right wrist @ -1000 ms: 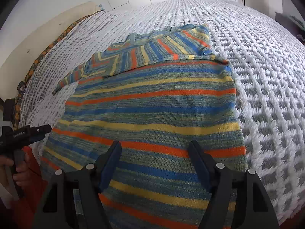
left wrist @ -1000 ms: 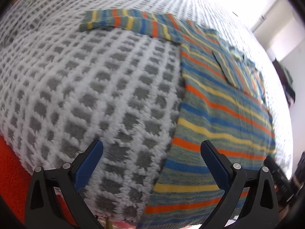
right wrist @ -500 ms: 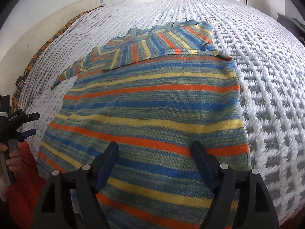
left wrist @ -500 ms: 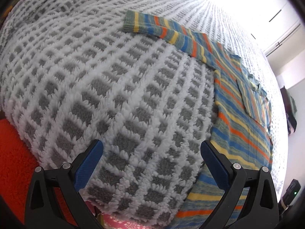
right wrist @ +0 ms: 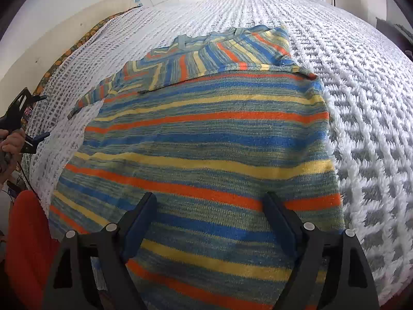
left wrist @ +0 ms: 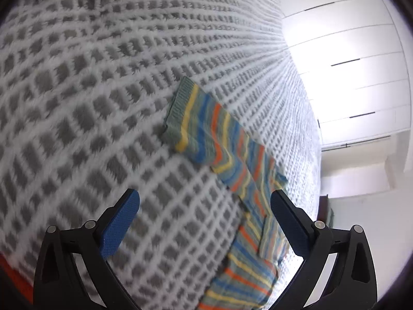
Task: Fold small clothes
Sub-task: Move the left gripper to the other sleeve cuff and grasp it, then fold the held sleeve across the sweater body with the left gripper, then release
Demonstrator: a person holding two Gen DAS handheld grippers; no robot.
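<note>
R gripper [right wrist: 209, 219] sits nearest, over the hem end of the striped sweater [right wrist: 201, 139]. Its jaws are opening and the knit lies flat under and between them, so nothing is pinched; it's let go. Sweater is spread flat on the bed [right wrist: 361, 103], on the white/grey checked blanket, body towards the near edge, collar and shoulders at the far end. One sleeve looks already folded across the chest, and the other sleeve [left wrist: 206, 131] lies stretched out on the blanket to the L.

L gripper [left wrist: 204, 214] is spread wide w/ nothing in it, hovering over bare blanket just short of that sleeve, cuff further off. Its view is motion-blurred. In the R view it shows at the far L edge, held in a hand [right wrist: 10, 142].

Risks, near to far:
- The open R jaw tips could snag the hem and drag it if the hand shifts, rucking the flat body.
- L could close too early or too deep and grab shaggy blanket pile along w/ the sleeve, or only blanket, so the bedding lifts.
- Pinching the sleeve mid-length instead of near the cuff prob leaves the cuff drooping, giving a crooked fold.
- A hard pull on the sleeve could skew the whole sweater, since nothing is pinning it.
</note>
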